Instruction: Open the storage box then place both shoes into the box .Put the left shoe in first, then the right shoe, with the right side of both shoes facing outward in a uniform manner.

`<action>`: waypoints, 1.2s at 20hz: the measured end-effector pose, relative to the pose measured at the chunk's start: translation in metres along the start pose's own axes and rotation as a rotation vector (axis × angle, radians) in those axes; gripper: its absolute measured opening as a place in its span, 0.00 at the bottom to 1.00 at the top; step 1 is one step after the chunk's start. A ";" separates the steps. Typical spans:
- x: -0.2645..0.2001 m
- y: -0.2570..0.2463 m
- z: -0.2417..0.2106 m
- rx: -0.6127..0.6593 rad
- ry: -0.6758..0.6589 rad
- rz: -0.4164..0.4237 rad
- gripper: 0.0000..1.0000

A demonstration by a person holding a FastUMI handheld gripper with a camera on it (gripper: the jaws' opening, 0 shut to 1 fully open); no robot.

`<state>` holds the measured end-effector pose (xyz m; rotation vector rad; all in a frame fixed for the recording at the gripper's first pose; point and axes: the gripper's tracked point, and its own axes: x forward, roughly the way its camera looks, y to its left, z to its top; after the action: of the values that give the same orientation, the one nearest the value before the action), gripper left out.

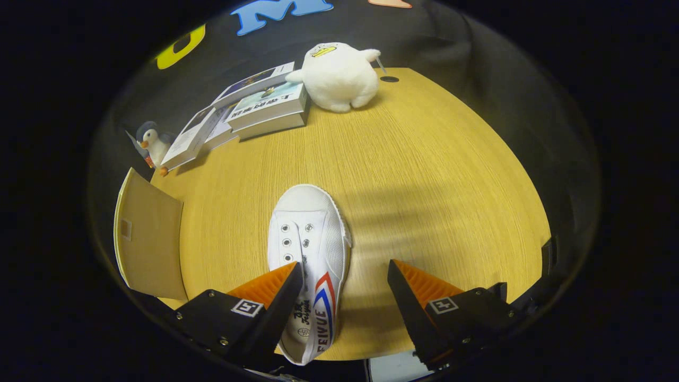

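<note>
Your gripper (pixel 345 276) stands open; the white canvas shoe (pixel 310 249) lies between its fingers, against the left one, toe pointing ahead. Expect it light and soft: pinch the firmer side wall.

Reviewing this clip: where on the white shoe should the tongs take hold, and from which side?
Best guess: across the heel end of the white shoe, coming down from above. It lies upright on the wooden table, toe pointing away, its opening just beside the near finger. The open tongs already straddle its striped side; shifting slightly toward the tan flap would let them pinch one side wall or both.
</note>
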<state>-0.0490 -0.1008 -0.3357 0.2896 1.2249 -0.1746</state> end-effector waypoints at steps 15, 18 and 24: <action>0.016 0.018 -0.007 -0.034 0.086 0.026 0.46; 0.013 0.017 -0.006 -0.035 0.098 0.021 0.28; -0.001 0.020 -0.009 0.059 0.110 0.046 0.04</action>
<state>-0.0513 -0.0792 -0.3348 0.3826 1.3225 -0.1572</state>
